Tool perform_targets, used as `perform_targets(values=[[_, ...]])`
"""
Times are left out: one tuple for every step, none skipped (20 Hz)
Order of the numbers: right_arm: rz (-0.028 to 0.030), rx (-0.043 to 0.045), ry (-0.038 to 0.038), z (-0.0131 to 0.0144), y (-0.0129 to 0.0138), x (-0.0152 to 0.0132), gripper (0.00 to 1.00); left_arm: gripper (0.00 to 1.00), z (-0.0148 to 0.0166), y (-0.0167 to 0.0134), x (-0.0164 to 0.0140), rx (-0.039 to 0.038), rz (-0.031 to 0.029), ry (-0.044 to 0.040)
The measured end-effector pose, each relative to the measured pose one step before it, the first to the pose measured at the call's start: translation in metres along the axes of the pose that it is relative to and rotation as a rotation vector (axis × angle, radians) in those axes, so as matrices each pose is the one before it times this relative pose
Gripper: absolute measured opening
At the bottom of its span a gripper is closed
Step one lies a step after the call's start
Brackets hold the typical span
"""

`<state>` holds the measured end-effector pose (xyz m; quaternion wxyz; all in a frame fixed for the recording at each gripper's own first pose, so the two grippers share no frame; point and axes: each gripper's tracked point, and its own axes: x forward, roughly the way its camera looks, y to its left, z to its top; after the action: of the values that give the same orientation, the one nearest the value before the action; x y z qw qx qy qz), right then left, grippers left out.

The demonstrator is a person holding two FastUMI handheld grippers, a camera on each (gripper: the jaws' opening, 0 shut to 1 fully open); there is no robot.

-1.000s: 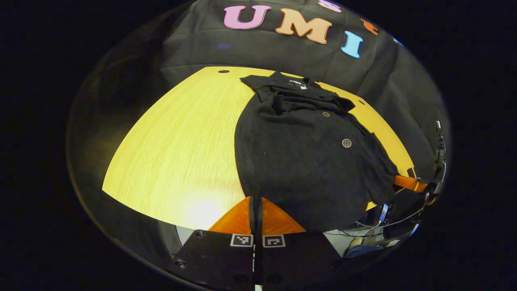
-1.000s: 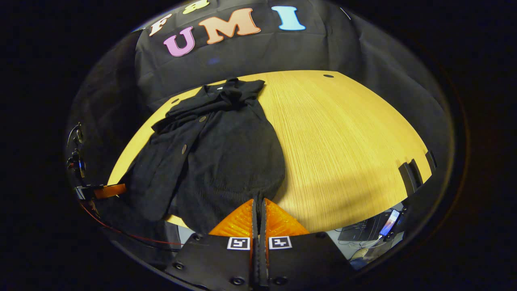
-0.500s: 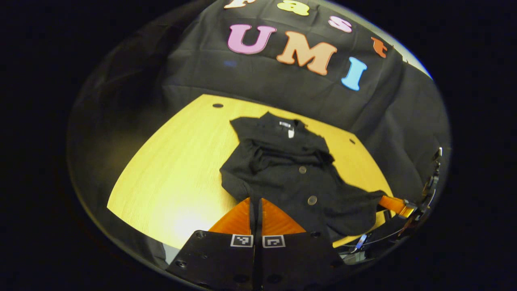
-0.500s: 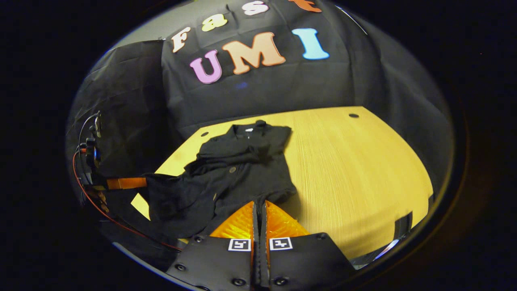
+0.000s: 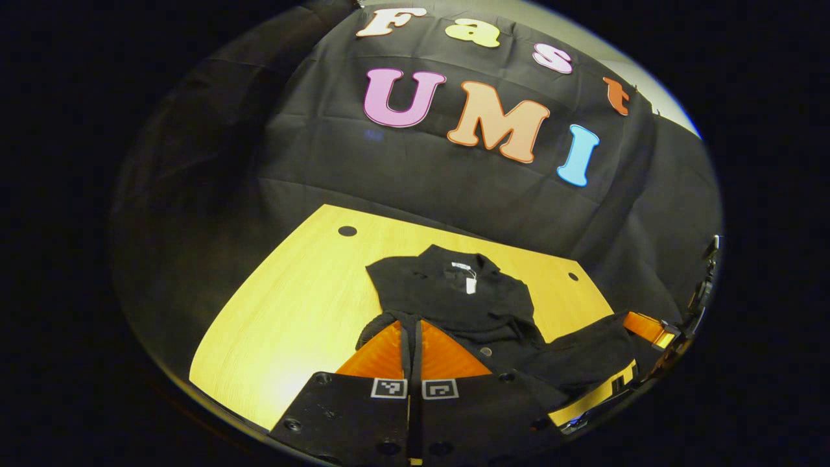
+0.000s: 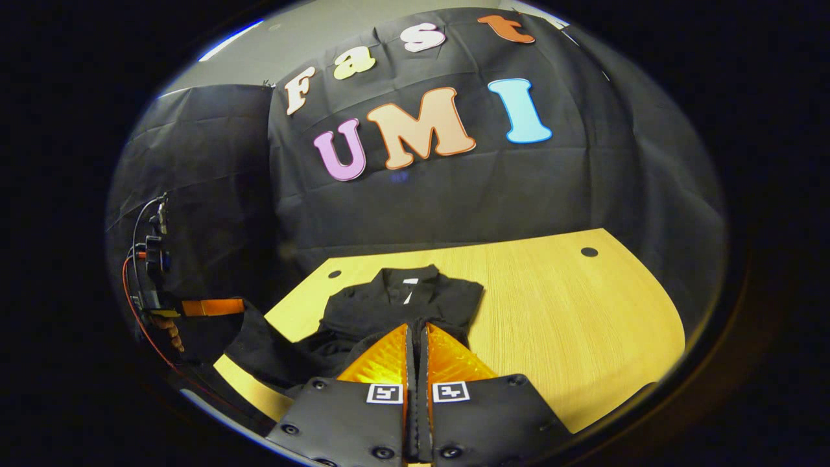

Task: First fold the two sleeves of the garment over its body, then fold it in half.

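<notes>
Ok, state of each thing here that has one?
garment: hem lifted over its body toward the collar, half-fold under way
left tool: shut on garment hem
right tool: shut on garment hem
table: garment lying on it

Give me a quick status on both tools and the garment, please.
Left tool shut on garment hem. Right tool shut on hem too. Hem lifted off the table, toward the collar. Nothing in the way.
</notes>
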<state>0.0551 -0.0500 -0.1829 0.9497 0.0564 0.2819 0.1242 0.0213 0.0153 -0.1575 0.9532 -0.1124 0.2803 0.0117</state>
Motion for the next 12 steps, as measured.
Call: perform_targets(values=[[-0.01071,0.00023,-0.00949,0.00938,-0.00243,0.00924,0.02,0.0,0.00764,0.00475,0.01042,-0.00068,0.0026,-0.00614],[-0.01575,-0.00123,-0.00994,0.00896,-0.00344,0.00989,0.02,0.0,0.00637,0.00373,0.00926,-0.00258,-0.00277,0.00152],[-0.01384,0.00423,-0.00602,0.0073,-0.00333,0.00945,0.02,0.0,0.00763,0.00407,0.01047,-0.00083,-0.00061,-0.00316],[-0.01262,0.00818,-0.00424,0.00819,-0.00171,0.00982,0.02,0.0,0.00508,0.0045,0.00892,0.00155,0.00041,0.00141],[-0.01111,0.0069,-0.00307,0.00667,-0.00103,0.00914,0.02,0.0,0.00646,0.00455,0.01021,0.00442,0.00134,-0.00472],[-0.01186,0.00511,-0.00394,0.00637,-0.00129,0.01089,0.02,0.0,0.0049,0.00361,0.01043,0.00228,-0.00137,-0.001],[-0.01242,0.00161,0.00049,0.00219,-0.00091,0.0083,0.02,0.0,0.00428,0.00296,0.00869,0.00001,-0.00281,0.00234],[-0.0124,0.0018,0.00332,0.00251,-0.00062,0.00875,0.02,0.0,0.00196,0.00312,0.00902,-0.00043,-0.00328,0.00428],[-0.00636,0.00432,0.00352,0.00247,0.0007,0.00948,0.02,0.0,0.00209,0.00245,0.00804,-0.00064,-0.00117,0.00431],[-0.0077,0.0043,0.0029,0.0014,0.00039,0.00908,0.02,0.0,0.00091,0.00124,0.00809,-0.00381,-0.00681,0.00555],[-0.00951,0.00437,0.00592,0.00118,-0.00023,0.00853,0.02,0.0,-0.00003,0.00134,0.0084,-0.00489,-0.00461,0.00936],[-0.00861,0.00523,0.00582,0.00068,0.00038,0.00887,0.02,0.0,-0.00004,0.00234,0.00849,-0.00689,-0.00492,0.01414]])
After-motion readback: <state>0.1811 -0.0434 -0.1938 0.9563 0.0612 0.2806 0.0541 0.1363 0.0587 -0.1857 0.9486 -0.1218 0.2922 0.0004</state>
